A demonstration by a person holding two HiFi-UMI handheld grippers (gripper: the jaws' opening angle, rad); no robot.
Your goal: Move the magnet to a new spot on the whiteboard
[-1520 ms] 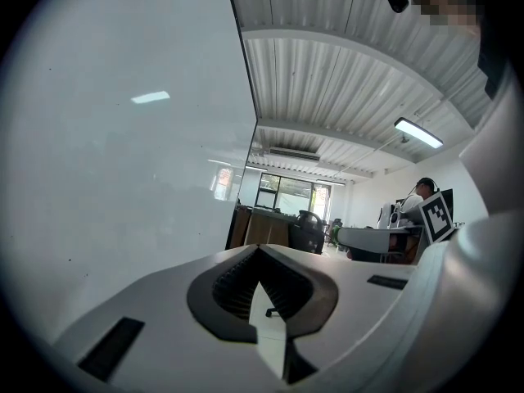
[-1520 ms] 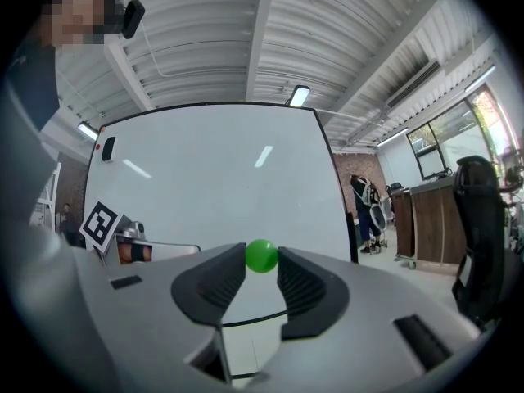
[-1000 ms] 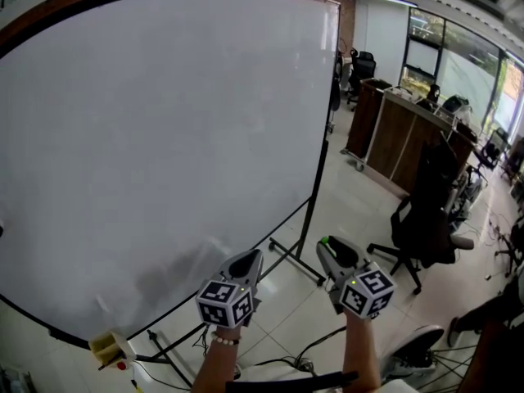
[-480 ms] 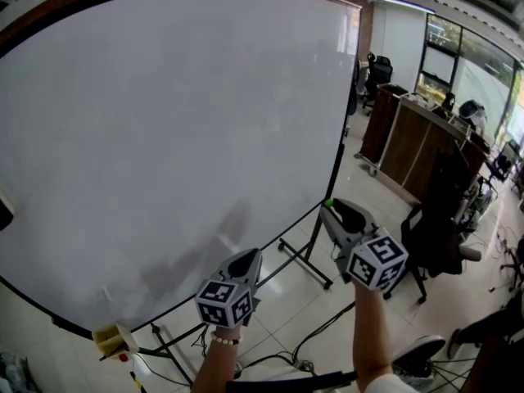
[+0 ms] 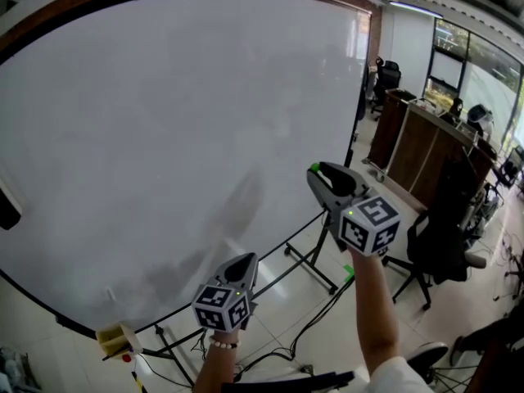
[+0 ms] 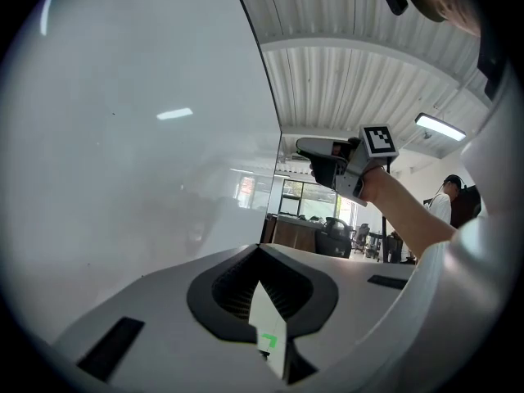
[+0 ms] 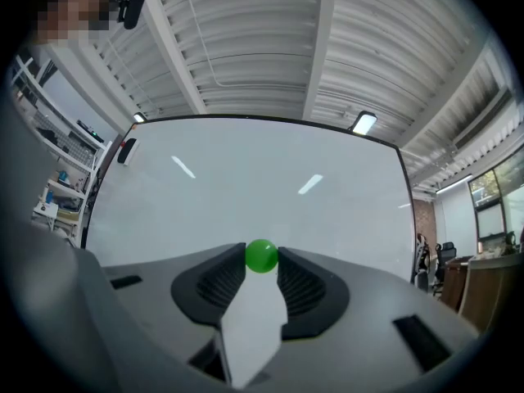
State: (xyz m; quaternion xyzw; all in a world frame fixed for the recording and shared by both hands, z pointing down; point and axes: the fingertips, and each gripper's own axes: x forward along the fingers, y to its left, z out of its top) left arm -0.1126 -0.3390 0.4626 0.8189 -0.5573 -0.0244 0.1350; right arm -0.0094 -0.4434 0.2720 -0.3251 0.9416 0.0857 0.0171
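A big whiteboard point(image 5: 164, 137) on a black wheeled stand fills the head view. My right gripper point(image 5: 316, 170) is raised in front of the board's lower right part, shut on a small round green magnet point(image 7: 261, 255) that sits between its fingertips; the green magnet point(image 5: 314, 168) shows as a green dot at the tips. My left gripper point(image 5: 246, 262) hangs lower, near the board's bottom edge, jaws shut with nothing in them. In the left gripper view the left gripper point(image 6: 260, 252) points past the board point(image 6: 123, 137) toward the right gripper point(image 6: 300, 146).
A black eraser point(image 5: 6, 207) clings to the board's left edge. A yellow block point(image 5: 110, 341) sits at the stand's lower left. To the right stand a wooden counter point(image 5: 426, 150) and a black office chair point(image 5: 438, 244). Cables lie on the tiled floor.
My right gripper has risen and moved left toward the board with the green magnet in it. The left gripper has stayed low, almost still.
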